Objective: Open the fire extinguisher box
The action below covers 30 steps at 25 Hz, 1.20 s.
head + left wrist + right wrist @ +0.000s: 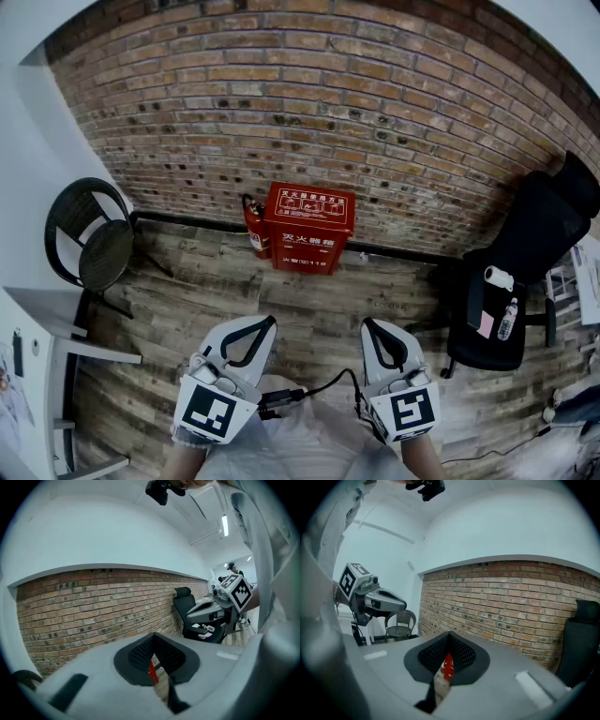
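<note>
- The fire extinguisher box [309,228] stands on the floor [187,309] against the brick wall [375,84], at 12 o'clock, well apart from both tongs.
- The left tongs [270,323] and right tongs [368,325] are closed and empty.
- The box is probably rigid, slick-painted metal; grip the lid's front edge.

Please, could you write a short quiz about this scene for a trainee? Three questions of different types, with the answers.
1. True or false: the left gripper touches the fire extinguisher box.
2. What stands directly beside the box, on its left in the head view? A a bucket; B a red extinguisher; C a ladder.
3. Fill in: the right gripper has its jaws ____.
Key: 1 false; 2 B; 3 shut.
</note>
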{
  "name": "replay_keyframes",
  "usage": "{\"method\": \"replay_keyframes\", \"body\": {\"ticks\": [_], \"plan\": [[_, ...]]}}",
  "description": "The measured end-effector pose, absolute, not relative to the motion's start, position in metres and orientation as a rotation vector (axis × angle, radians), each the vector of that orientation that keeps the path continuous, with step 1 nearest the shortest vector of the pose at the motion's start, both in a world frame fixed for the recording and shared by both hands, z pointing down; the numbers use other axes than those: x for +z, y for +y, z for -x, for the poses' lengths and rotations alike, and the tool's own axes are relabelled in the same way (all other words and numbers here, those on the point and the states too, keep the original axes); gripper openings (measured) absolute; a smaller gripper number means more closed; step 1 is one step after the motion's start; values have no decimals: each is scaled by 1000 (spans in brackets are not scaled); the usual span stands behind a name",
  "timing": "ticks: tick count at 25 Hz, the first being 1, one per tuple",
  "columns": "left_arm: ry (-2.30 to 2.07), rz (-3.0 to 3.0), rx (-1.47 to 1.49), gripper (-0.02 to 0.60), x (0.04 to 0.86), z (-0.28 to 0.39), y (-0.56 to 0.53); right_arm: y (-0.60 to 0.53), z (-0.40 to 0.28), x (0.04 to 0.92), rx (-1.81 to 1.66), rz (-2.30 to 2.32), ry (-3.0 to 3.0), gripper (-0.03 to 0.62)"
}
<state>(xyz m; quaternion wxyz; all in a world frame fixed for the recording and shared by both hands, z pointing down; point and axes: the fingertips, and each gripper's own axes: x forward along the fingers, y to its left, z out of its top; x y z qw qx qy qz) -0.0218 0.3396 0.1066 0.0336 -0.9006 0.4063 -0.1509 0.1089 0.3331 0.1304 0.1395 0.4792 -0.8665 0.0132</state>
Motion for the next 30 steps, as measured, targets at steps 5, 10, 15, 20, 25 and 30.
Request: {"method": "replay_keyframes", "body": {"ticks": [5,10,15,20,25,30], "plan": [[1239,2765,-470,-2,107,21,340,333,-108,129,32,-1381,-2504,8],[1253,2764,-462,-2,106,22,340,334,-106,129,34,-1372,-2511,8],[1265,2759,-475,-2,107,23,342,333,-106,129,37,-1372,-2517,8],[1283,2755,-467,-2,106,25,342,333,-107,127,80,-1386,-2542,8],[1299,2751,-462,-2,105,26,341,333,-107,126,71,-1378,-2537,8],[1302,2751,-465,-2,107,26,342,333,-110,126,52,-1393,-2509,8]]}}
